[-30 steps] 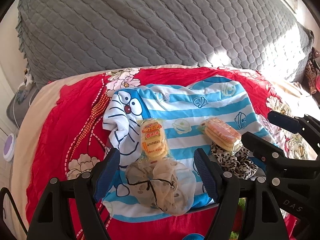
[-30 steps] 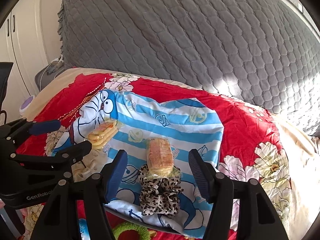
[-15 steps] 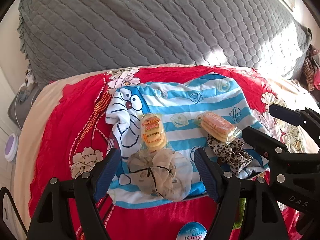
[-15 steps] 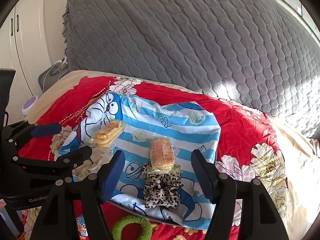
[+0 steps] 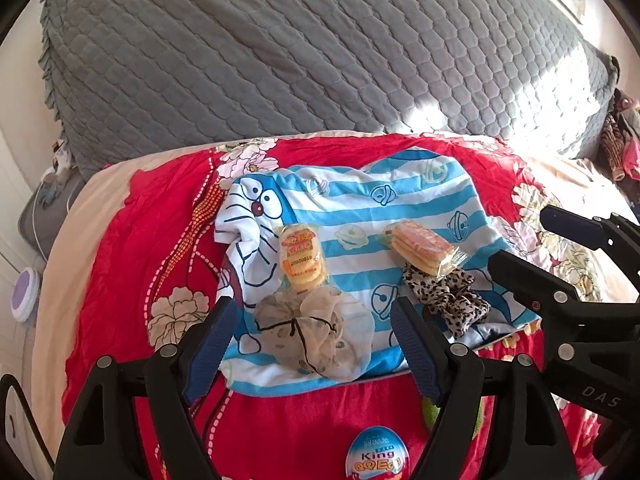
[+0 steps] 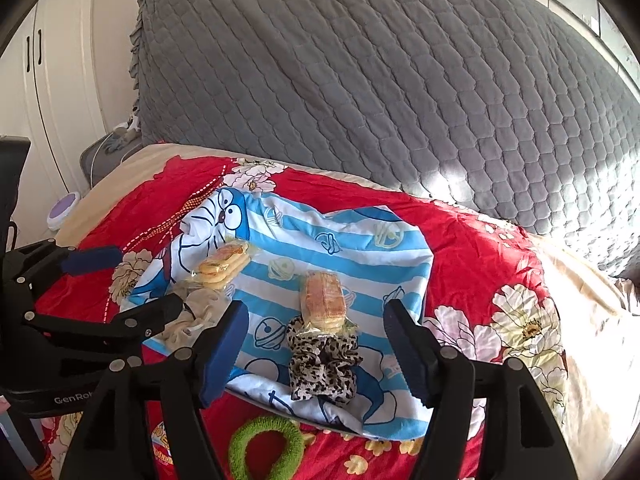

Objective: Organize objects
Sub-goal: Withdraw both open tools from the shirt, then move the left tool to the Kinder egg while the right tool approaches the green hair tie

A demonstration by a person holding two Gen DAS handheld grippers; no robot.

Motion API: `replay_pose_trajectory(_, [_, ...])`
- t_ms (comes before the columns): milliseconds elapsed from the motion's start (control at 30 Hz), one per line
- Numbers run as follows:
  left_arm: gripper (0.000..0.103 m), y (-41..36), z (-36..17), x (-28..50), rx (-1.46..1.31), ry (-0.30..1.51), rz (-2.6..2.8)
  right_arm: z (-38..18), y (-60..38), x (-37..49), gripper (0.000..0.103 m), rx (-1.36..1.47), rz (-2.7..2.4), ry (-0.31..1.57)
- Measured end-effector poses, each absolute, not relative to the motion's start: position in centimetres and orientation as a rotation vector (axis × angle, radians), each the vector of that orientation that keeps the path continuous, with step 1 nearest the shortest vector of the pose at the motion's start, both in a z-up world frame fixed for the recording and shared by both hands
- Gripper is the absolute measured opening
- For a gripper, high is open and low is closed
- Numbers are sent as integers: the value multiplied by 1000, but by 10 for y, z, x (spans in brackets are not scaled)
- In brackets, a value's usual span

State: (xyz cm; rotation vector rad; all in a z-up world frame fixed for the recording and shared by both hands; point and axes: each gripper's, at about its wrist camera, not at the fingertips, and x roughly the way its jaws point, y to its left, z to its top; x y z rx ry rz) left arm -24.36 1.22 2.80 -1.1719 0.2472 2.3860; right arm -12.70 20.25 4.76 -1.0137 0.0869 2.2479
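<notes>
Left wrist view looks down over the left tool (image 5: 312, 340), whose jaws stand wide apart with nothing held, the beige mesh scrunchie (image 5: 304, 336) lying on the cloth between and beyond them, untouched. Just past it lies a packet of round yellow crackers (image 5: 302, 260), one end touching the scrunchie. These rest on a blue-and-white striped cartoon cloth (image 5: 400, 204) spread over the red flowered bedspread (image 5: 132, 248), seemingly as a sorting area. To the right, a second wrapped cracker packet (image 5: 420, 246) lies with its near end over the leopard-print scrunchie (image 5: 444, 300), so the goods appear paired in two matching sets, snack behind and hair tie in front. In the right wrist view the right tool (image 6: 316, 348) has just been widening its jaws; nothing is gripped, and the leopard scrunchie lies between them, clear of the pads. Off the cloth, near its front edge, wait a green scrunchie (image 6: 266, 448) and a foil-wrapped chocolate egg (image 5: 376, 454), probably the next things to sort. A grey quilted cover (image 5: 280, 60) rises behind.
</notes>
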Motion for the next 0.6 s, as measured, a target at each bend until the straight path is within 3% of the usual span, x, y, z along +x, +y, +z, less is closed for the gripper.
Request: replay_pose_trajectory(600, [81, 6, 42, -221, -1147, 272, 2391, 63, 182, -105, 73, -978, 2265, 89])
